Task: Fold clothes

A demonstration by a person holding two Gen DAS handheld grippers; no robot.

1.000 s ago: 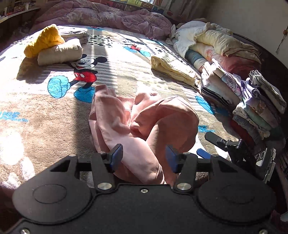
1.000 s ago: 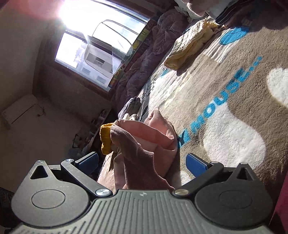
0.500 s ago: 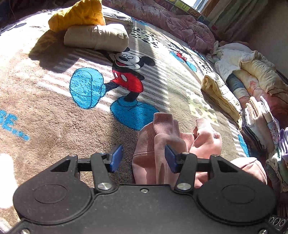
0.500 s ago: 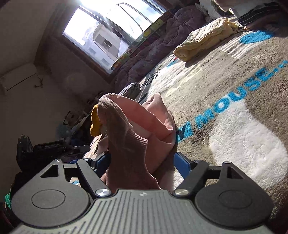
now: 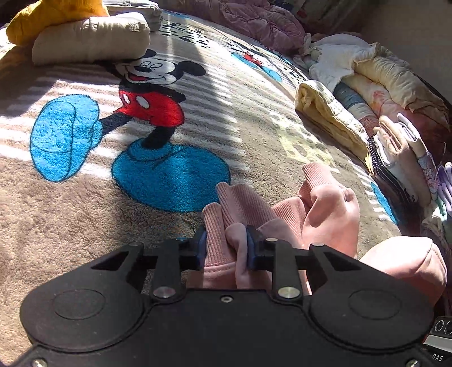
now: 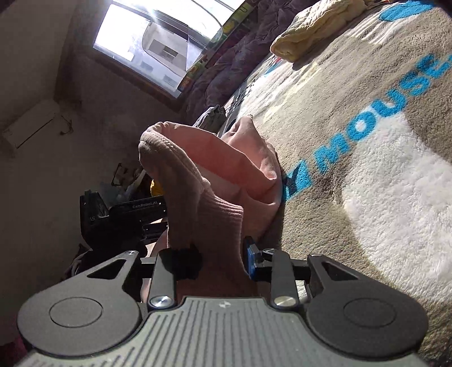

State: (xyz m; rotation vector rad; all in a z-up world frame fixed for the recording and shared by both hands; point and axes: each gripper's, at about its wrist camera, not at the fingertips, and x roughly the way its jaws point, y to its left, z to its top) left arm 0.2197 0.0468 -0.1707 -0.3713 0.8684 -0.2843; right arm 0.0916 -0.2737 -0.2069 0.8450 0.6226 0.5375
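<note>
- A second ago the left claw (image 5: 226, 248) stood wide above the crumpled pink garment (image 5: 325, 209); its jaws have just been closing, and its blue pads (image 5: 201, 248) now pinch a ribbed cuff of that garment between them.
- In that time the left view has dropped lower and nearer to the blanket (image 5: 84, 220), so the cartoon mouse (image 5: 149, 93) printed on it looks far larger than before.
- The right claw (image 6: 220, 254) was spread at its widest a second ago with the pink cloth loose between the pads; its jaws too have just been closing, and they are now clamped on another ribbed cuff of the pink garment (image 6: 214, 180).
- From the right view, the cloth rises from the clamp in a hump and drapes down onto the blanket (image 6: 395, 197) beside the blue lettering (image 6: 375, 113).
- The other tool's black body (image 6: 124, 214) shows to the left behind the hump; half a second ago it sat further left.
- The garment lies on the bed, bunched, both cuffs pinched, its bulk lower right in the left view.
- No box or basket shows; folded clothes sit in a row of stacks (image 5: 401, 158) along the bed's right edge.
- A yellow folded blanket (image 5: 325, 113) lies just beside that row.
- A beige roll (image 5: 90, 36) with a mustard piece (image 5: 50, 17) against it rests at the far left.
</note>
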